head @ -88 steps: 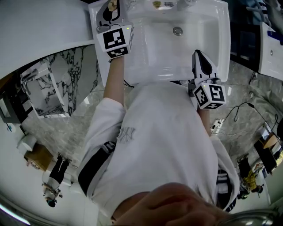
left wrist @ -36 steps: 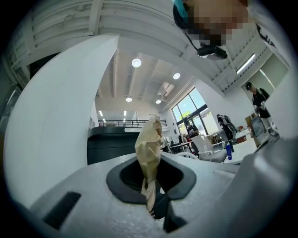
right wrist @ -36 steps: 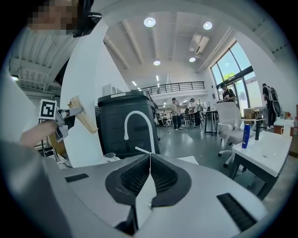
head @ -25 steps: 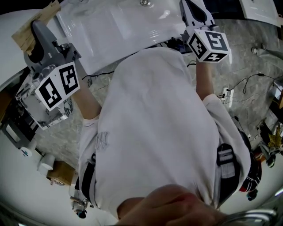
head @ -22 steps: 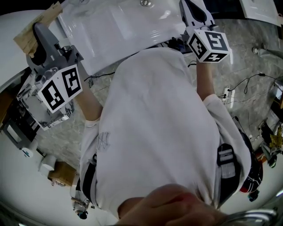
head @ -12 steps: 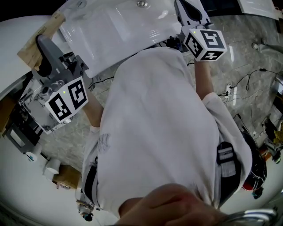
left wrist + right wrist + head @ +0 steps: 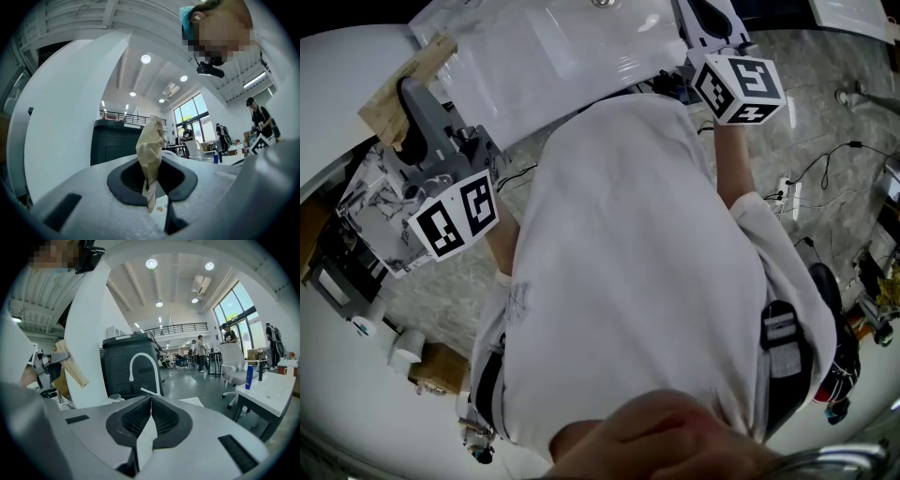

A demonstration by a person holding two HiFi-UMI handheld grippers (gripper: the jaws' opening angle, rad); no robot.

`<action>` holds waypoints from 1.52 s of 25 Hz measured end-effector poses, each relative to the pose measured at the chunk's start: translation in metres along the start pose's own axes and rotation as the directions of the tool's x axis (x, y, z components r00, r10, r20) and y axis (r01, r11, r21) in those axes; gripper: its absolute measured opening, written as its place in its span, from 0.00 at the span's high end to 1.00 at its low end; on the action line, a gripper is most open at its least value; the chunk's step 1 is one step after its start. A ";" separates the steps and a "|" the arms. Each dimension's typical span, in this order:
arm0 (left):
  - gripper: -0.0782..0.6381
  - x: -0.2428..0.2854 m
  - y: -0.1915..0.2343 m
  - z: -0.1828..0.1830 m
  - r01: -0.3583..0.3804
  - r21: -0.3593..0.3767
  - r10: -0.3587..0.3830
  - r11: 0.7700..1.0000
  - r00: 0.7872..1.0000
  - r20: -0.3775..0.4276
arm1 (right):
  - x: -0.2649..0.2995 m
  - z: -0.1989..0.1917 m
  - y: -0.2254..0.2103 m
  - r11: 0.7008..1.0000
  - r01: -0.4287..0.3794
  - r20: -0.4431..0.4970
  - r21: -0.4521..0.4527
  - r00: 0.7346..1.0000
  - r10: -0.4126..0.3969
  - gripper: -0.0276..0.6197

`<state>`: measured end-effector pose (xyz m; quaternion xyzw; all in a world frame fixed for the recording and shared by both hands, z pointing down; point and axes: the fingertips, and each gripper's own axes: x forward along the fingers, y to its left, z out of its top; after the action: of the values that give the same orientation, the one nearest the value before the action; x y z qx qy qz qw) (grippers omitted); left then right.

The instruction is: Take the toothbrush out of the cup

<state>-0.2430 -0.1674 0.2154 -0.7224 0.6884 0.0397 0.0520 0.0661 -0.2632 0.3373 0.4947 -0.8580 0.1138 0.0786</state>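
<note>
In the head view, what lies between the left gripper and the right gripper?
The white sink lies between the left gripper, shut on the toothbrush, and the right gripper; the head view shows this.

Left gripper [image 7: 411,98] sits at ten o'clock in the head view, bare forearm [image 7: 500,236] angling back to the body, jaws pinched on the toothbrush [image 7: 151,145] (paper-wrapped). Right gripper [image 7: 709,17] reaches toward one o'clock, jaws pressed together with nothing between.
</note>
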 end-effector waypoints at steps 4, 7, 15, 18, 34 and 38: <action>0.82 -0.008 -0.006 -0.009 -0.006 -0.015 0.006 1.000 1.000 -0.023 | -0.003 -0.001 -0.001 1.000 -0.004 -0.005 0.001 1.000 0.004 0.94; 0.82 -0.015 -0.011 -0.019 -0.010 -0.032 0.008 0.999 0.999 -0.049 | -0.004 -0.001 -0.002 1.000 -0.006 -0.007 0.001 1.000 0.006 0.94; 0.82 -0.033 -0.018 -0.041 0.000 -0.025 -0.003 1.000 0.993 -0.115 | -0.010 -0.006 -0.001 1.000 -0.009 -0.018 0.009 1.000 0.009 0.94; 0.82 -0.038 -0.017 -0.046 -0.012 -0.021 0.009 1.000 0.992 -0.127 | -0.011 -0.009 0.000 1.000 -0.013 -0.025 0.012 1.000 0.014 0.94; 0.82 -0.061 -0.022 -0.050 -0.067 -0.024 0.063 0.997 0.987 -0.145 | -0.010 -0.006 -0.010 1.000 -0.012 -0.020 0.005 1.000 0.012 0.94; 0.82 -0.061 -0.025 -0.049 -0.069 -0.026 0.065 0.997 0.987 -0.146 | -0.008 -0.006 -0.010 1.000 -0.021 -0.022 0.003 1.000 0.021 0.94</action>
<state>-0.2212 -0.1117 0.2726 -0.7006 0.7135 -0.0003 -0.0108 0.0792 -0.2598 0.3419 0.4844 -0.8621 0.1213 0.0863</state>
